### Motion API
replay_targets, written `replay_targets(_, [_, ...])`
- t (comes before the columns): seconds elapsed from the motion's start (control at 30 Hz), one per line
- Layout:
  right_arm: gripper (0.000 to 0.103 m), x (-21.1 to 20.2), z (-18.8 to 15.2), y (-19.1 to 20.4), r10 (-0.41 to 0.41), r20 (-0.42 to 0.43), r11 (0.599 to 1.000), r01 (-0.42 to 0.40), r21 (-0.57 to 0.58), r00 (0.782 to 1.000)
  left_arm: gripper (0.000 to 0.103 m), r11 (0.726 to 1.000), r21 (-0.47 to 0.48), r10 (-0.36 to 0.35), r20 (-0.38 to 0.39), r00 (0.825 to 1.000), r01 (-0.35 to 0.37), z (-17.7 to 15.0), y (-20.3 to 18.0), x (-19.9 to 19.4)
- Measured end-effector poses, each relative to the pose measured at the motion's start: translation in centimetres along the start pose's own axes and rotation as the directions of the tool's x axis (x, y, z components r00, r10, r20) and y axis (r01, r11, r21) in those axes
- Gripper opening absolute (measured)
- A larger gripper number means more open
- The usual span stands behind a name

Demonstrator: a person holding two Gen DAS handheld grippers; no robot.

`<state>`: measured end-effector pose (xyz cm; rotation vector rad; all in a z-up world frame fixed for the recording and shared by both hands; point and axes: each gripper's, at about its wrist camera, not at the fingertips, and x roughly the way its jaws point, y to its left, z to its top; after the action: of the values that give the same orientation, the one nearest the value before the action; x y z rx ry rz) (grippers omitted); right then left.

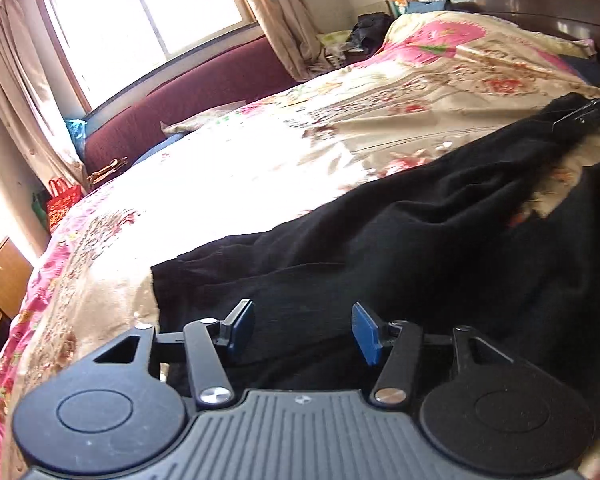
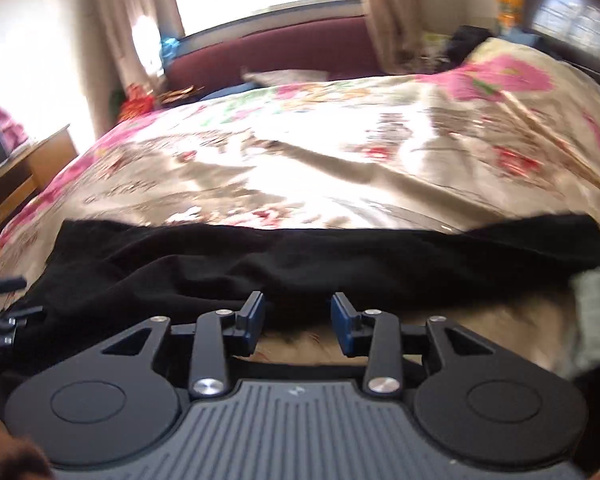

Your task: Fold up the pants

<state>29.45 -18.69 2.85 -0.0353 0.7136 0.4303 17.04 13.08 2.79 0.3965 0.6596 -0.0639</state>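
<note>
Sunlit window (image 1: 148, 20), curtains (image 1: 272, 12), maroon sofa (image 1: 204, 92), possibly wooden cabinet (image 1: 0, 276).

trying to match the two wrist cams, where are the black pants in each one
Left wrist view: the black pants fill the lower right, running from the open left gripper up to the right edge.
Right wrist view: the pants lie as a wide dark band across the middle, just beyond the open right gripper.
Shared landmark: the maroon headboard under the bright window.
</note>
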Motion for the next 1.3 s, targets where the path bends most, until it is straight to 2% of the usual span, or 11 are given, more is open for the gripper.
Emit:
replay_targets(0.17, [0.04,9.2,4.6,5.0,0.092,-0.106,0.976,-0.111,-0.189,0.99,0.071,0.997,-0.044,0.063,-0.054,0.997,-0.065,1.1,6.1,5.8])
replay_targets(0.27, [0.044,13.6,5.7,6.6,0.07,-0.146,0.94,-0.114,-0.323,0.987,0.075,0.993,-0.07,0.087,-0.075,0.993,-0.092,1.6,8.7,9.2])
replay_targets(0.4, [0.044,17.5,5.8,5.9,0.036,-0.219,0.921,-0.117,-0.371,0.975,0.077,0.99,-0.12,0.062,-0.126,0.99,-0.077,1.5,11.1,12.8])
replay_targets(0.67, [0.05,19.4,6.2,4.3,0.055,-0.277,0.923,-0.155,-0.352,0.959,0.079,0.988,-0.152,-0.025,-0.148,0.989,0.003,1.2,11.6,14.4])
replay_targets(0.8, [0.052,19.3,6.2,5.1,0.064,-0.309,0.89,-0.194,-0.411,0.949,0.079,0.992,-0.122,-0.016,-0.153,0.988,-0.003,1.5,11.6,14.4])
replay_targets(0.9, [0.052,20.0,6.6,4.9,0.07,-0.307,0.898,-0.194,-0.394,0.949,0.079,0.993,-0.115,-0.004,-0.143,0.99,-0.012,1.5,11.8,14.4])
replay_targets(1.0, [0.052,21.0,6.4,5.5,0.051,-0.281,0.915,-0.158,-0.372,0.958,0.08,0.991,-0.134,-0.001,-0.177,0.984,-0.024,1.4,11.8,16.2])
replay_targets(1.1, [0.041,21.2,6.4,6.1,0.039,-0.273,0.915,-0.144,-0.377,0.961,0.078,0.99,-0.133,0.018,-0.205,0.979,-0.046,1.3,11.5,17.5])
replay_targets(1.17, [0.01,21.0,6.4,6.7,0.036,-0.274,0.919,-0.14,-0.369,0.961,0.057,0.988,-0.129,0.053,-0.203,0.978,-0.08,1.7,11.1,17.2])
replay_targets(1.27, [0.005,19.8,6.2,7.7,0.013,-0.25,0.916,-0.112,-0.384,0.968,0.037,0.985,-0.161,0.03,-0.198,0.98,-0.063,2.0,11.6,16.4])
replay_targets(1.3, [0.005,19.3,6.3,7.8,0.018,-0.239,0.919,-0.11,-0.379,0.971,0.036,0.985,-0.162,0.031,-0.194,0.98,-0.063,2.2,11.7,16.1])
